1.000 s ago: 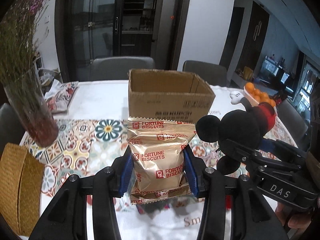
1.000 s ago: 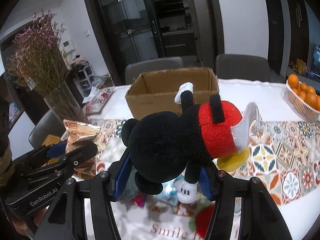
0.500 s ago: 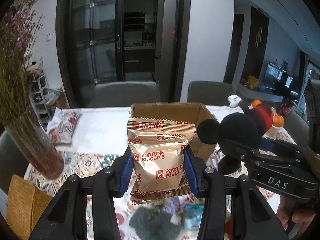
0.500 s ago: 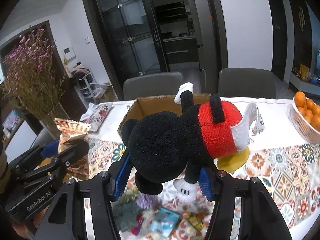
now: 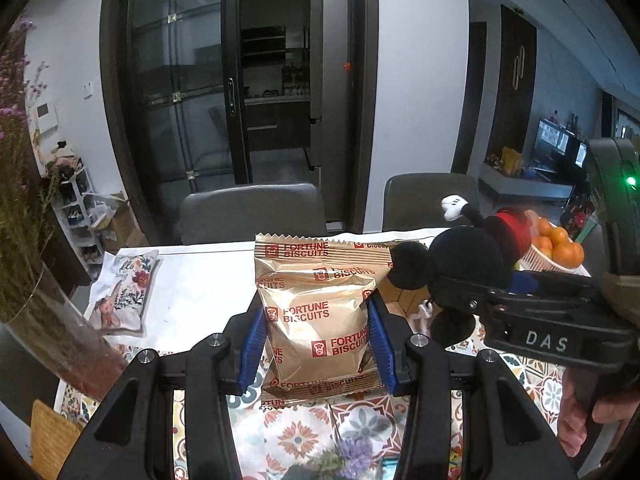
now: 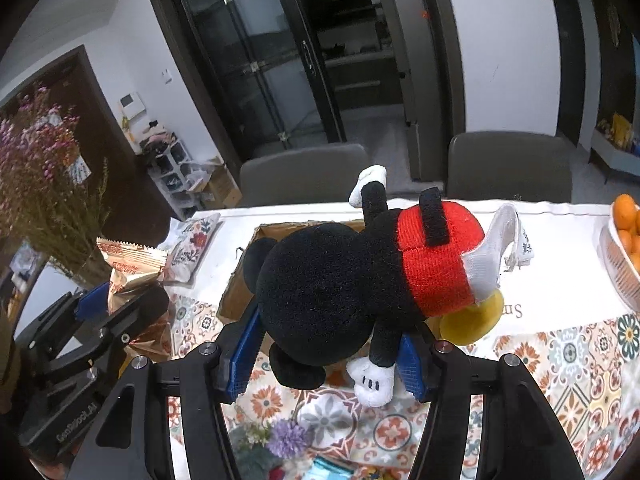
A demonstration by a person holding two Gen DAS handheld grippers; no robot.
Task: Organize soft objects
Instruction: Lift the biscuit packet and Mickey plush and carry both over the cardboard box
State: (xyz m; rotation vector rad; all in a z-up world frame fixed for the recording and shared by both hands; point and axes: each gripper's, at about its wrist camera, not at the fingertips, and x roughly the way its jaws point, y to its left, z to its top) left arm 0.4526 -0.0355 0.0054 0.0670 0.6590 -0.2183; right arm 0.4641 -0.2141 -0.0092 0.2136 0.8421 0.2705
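Note:
My left gripper (image 5: 316, 340) is shut on a gold Fortune Biscuits bag (image 5: 316, 312), held upright above the table. My right gripper (image 6: 328, 356) is shut on a black and red Mickey Mouse plush (image 6: 360, 280), held head down. Both are raised over the open cardboard box (image 6: 240, 284), which is mostly hidden behind them; a bit of it shows in the left wrist view (image 5: 400, 300). The plush (image 5: 460, 256) and right gripper (image 5: 472, 304) appear to the right in the left wrist view. The bag (image 6: 128, 268) and left gripper (image 6: 120, 304) appear at the left in the right wrist view.
A glass vase of purple flowers (image 5: 36, 280) stands at the left. A floral pouch (image 5: 124, 292) lies behind it. A basket of oranges (image 5: 552, 248) is at the right. Small items including a purple flower (image 6: 288, 436) lie on the patterned cloth below. Chairs (image 5: 252, 212) stand beyond the table.
Both grippers have risen and moved forward with their loads. The box has dropped in the views and is now mostly hidden behind the bag and the plush.

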